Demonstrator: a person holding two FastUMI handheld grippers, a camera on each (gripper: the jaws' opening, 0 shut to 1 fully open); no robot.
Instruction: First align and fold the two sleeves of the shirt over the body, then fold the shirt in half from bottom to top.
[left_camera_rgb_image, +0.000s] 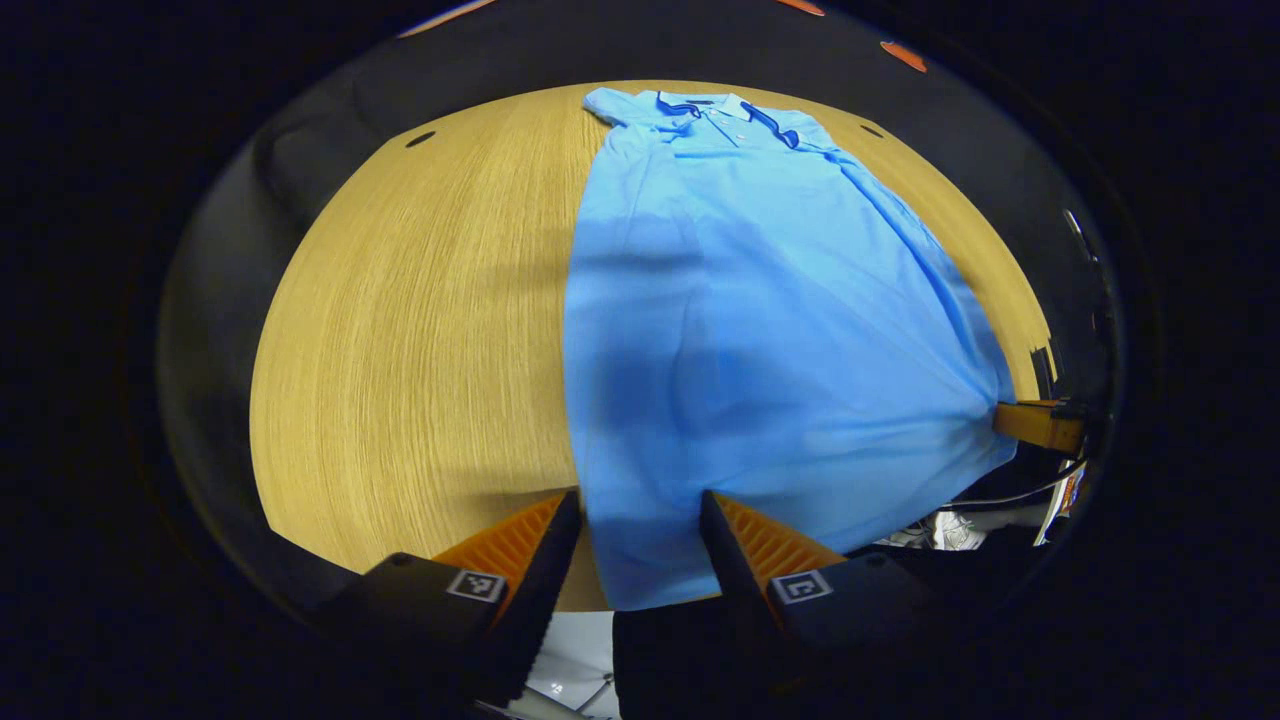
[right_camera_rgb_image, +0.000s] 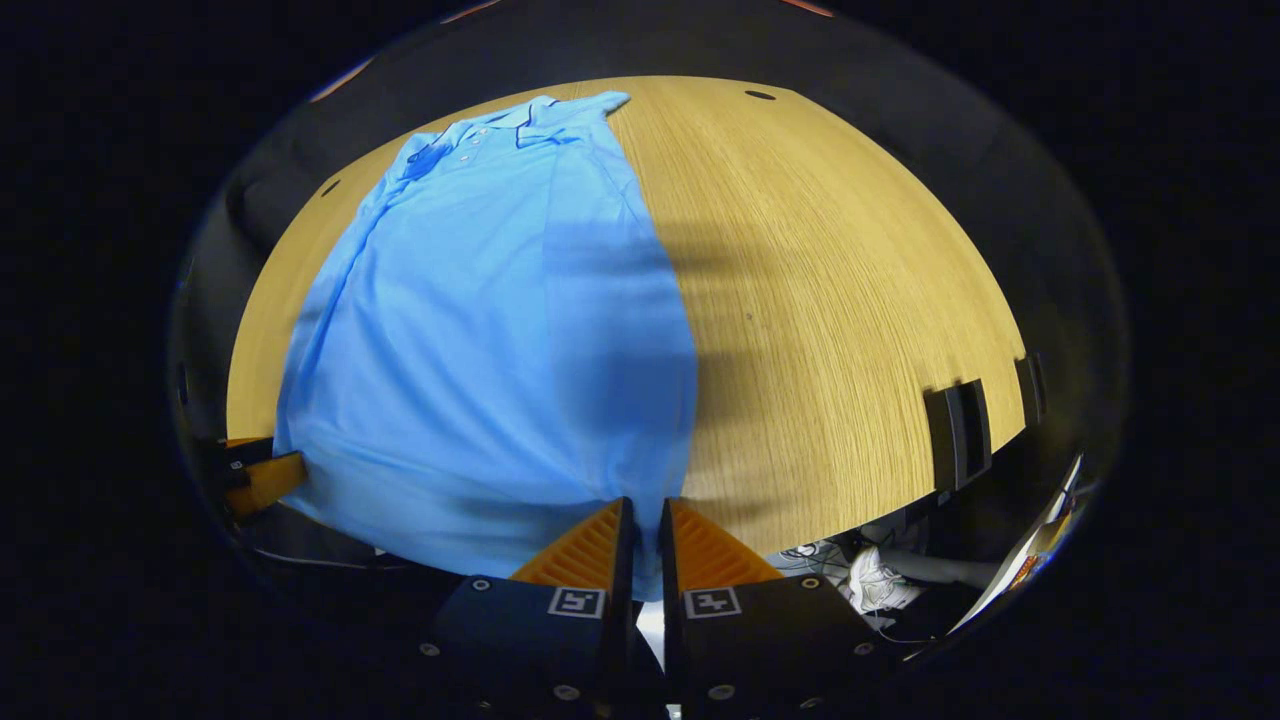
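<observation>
A light blue polo shirt (left_camera_rgb_image: 770, 300) lies flat on the wooden table (left_camera_rgb_image: 420, 330), collar at the far end, with no sleeve sticking out past the body. My left gripper (left_camera_rgb_image: 640, 520) stands open at the near left corner of the hem, and cloth lies between its spread fingers. In the right gripper view the shirt (right_camera_rgb_image: 480, 330) runs away to the left. There my right gripper (right_camera_rgb_image: 640, 525) is shut on the near right corner of the hem. Each gripper also appears in the other's view: the right gripper (left_camera_rgb_image: 1040, 425) and the left gripper (right_camera_rgb_image: 262, 478).
Bare table (right_camera_rgb_image: 840, 300) stretches on both sides of the shirt. Two black brackets (right_camera_rgb_image: 958, 432) sit on the table's right edge. Cables and white clutter (right_camera_rgb_image: 875, 585) lie below the near edge. A small hole (left_camera_rgb_image: 421, 139) marks the far left of the tabletop.
</observation>
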